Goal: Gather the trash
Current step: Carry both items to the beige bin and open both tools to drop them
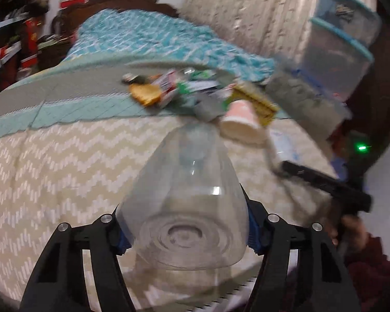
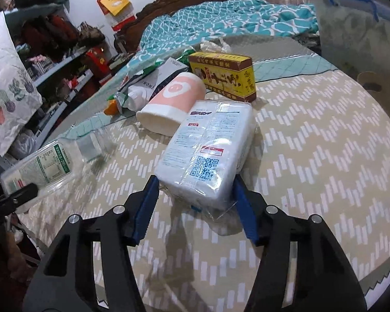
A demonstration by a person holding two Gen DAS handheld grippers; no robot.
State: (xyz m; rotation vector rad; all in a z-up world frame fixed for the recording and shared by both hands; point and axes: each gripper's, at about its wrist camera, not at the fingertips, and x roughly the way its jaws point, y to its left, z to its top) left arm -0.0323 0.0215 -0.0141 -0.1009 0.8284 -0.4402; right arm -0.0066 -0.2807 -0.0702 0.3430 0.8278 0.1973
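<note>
Left wrist view: the left gripper (image 1: 187, 231) holds a clear plastic bottle (image 1: 187, 195) between its blue pads, base toward the camera, showing concentric rings on the bottom. The bottle's far end points toward a pink-and-white paper cup (image 1: 240, 123) lying on its side on the bed (image 1: 52, 156). Beyond the cup sits a heap of wrappers (image 1: 163, 88), blurred; a yellow box (image 1: 257, 104) lies just behind the cup. The right gripper (image 1: 325, 182) shows as a dark shape to the cup's right.

Right wrist view: the right gripper (image 2: 195, 208) stands wide, its blue pads either side of the near end of a plastic-wrapped white tissue pack (image 2: 208, 156); whether they touch it I cannot tell. The pack carries a blue QR code and small print too fine to read. The paper cup (image 2: 173, 104) lies touching the pack's far end, with the yellow box (image 2: 223, 75), printed in red and dark characters, just behind the cup. Left of the cup, the clear bottle (image 2: 46, 163) shows a green-and-white label, with the left gripper (image 2: 15, 195) at its near end.
</note>
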